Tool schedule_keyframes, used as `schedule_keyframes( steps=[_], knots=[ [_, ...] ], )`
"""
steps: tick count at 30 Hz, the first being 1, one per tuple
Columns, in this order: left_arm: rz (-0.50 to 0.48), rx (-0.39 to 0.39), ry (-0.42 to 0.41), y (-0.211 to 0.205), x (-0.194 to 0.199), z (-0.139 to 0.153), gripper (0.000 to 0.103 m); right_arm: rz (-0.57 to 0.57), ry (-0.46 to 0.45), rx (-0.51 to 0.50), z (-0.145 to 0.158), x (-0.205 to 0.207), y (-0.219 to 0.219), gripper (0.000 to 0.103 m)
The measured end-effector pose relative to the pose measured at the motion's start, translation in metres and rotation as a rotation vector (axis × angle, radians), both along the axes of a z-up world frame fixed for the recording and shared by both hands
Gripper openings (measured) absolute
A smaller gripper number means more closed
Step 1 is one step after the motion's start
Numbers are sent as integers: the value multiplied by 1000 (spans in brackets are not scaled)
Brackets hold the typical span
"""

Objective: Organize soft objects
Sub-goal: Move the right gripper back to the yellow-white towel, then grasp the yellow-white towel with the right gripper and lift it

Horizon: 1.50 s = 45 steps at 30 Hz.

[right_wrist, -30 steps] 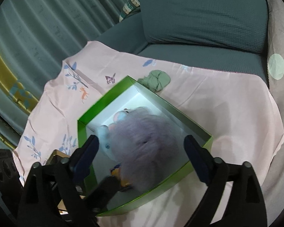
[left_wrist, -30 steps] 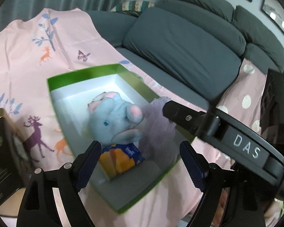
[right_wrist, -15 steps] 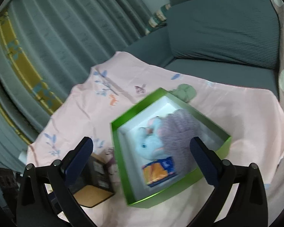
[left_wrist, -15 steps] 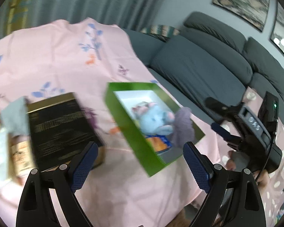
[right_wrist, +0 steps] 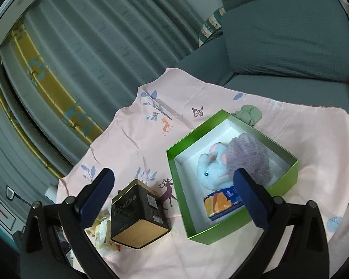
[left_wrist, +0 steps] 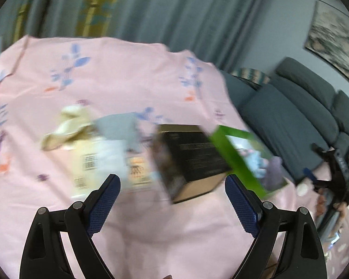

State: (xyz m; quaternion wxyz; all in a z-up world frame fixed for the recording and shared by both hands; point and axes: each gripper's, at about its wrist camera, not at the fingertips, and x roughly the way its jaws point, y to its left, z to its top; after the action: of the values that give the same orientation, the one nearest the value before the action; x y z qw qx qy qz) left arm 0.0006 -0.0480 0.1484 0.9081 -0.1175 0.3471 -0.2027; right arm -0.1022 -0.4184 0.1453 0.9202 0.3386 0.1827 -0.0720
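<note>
Right wrist view: the right gripper [right_wrist: 173, 187] hangs with its jaws spread wide and nothing between them, above a pink printed cloth [right_wrist: 137, 144]. Just past its right finger lies a green box [right_wrist: 221, 231], and inside sit a blue plush elephant [right_wrist: 213, 168], a purple fluffy item [right_wrist: 251, 157] touching the plush, and an orange-and-blue tissue pack [right_wrist: 222, 201] nearest the claw. Ahead of the left finger stands a black tin [right_wrist: 138, 210], tilted. A green cloth lump [right_wrist: 249, 114] rests beyond the box's far corner. In the blurred left wrist view, the left gripper [left_wrist: 173, 200] is likewise wide open and empty; ahead lie a beige soft item [left_wrist: 66, 127] and a grey cloth [left_wrist: 118, 126] on pale packets, well apart from the box.
</note>
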Motion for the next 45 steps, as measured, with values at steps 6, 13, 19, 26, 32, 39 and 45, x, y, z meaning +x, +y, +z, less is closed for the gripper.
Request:
schedule_keyframes(
  steps=[6, 13, 19, 26, 32, 39, 45],
  knots=[
    [187, 8, 58, 77, 4, -35, 92, 105, 20, -73, 12, 18, 50, 94],
    [315, -86, 136, 133, 7, -84, 92, 293, 110, -214, 13, 66, 144, 66],
    [387, -122, 176, 153, 9, -94, 92, 474, 234, -239, -6, 130, 236, 75],
    [461, -91, 151, 174, 5, -89, 92, 639, 324, -242, -33, 235, 337, 96],
    [556, -28, 122, 195, 4, -85, 92, 613, 490, -292, -77, 312, 385, 75],
    [552, -90, 156, 202, 7, -90, 92, 624, 507, -349, -88, 322, 390, 8],
    [551, -82, 153, 199, 6, -89, 92, 673, 292, -313, -17, 282, 377, 8]
  ],
)
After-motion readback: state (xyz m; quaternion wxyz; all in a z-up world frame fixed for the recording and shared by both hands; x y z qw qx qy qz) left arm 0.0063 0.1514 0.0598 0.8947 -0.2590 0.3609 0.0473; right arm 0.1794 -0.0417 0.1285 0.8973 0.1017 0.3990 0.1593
